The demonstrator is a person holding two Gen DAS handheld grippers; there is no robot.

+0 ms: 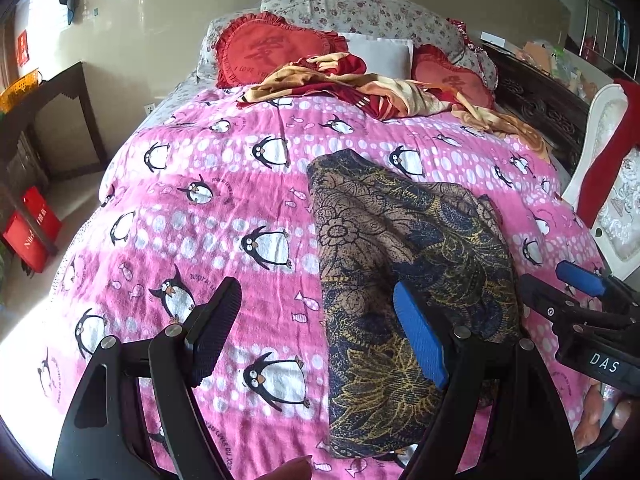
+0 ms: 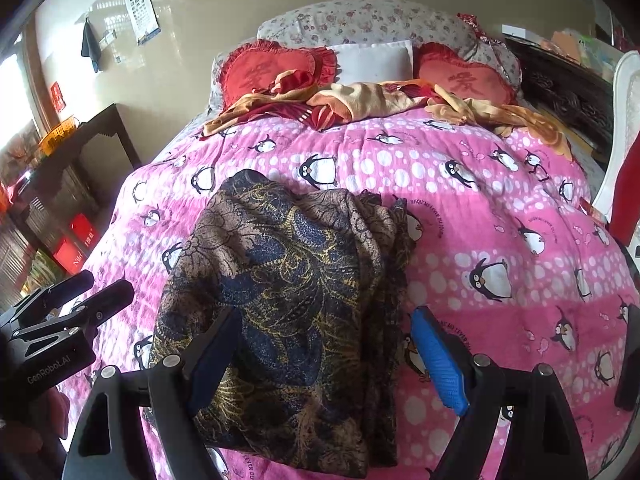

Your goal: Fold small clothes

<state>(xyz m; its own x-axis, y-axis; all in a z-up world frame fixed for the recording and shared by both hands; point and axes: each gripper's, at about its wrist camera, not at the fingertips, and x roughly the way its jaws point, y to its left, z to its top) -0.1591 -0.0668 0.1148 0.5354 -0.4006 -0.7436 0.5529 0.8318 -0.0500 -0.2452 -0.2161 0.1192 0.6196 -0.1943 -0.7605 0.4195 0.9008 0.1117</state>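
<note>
A dark garment [image 1: 400, 240] with a gold, blue and brown flower print lies folded in a long strip on the pink penguin blanket [image 1: 224, 208]. My left gripper [image 1: 320, 332] is open over the strip's left edge: its blue pad [image 1: 420, 340] is above the cloth and its black pad [image 1: 216, 328] above the blanket. The right wrist view shows the same garment [image 2: 300, 260], with my right gripper [image 2: 328, 360] open and straddling its near part without pressing on it. Each gripper shows at the edge of the other's view, the right gripper [image 1: 544, 276] and the left gripper [image 2: 108, 284].
At the head of the bed lie red heart cushions [image 1: 272, 52], a white pillow [image 1: 384, 54] and a crumpled red-and-yellow blanket [image 1: 360, 88]. A dark side table [image 1: 52, 120] and red boxes [image 1: 32, 232] stand at the left. A white chair [image 1: 612, 184] with a red cloth stands at the right.
</note>
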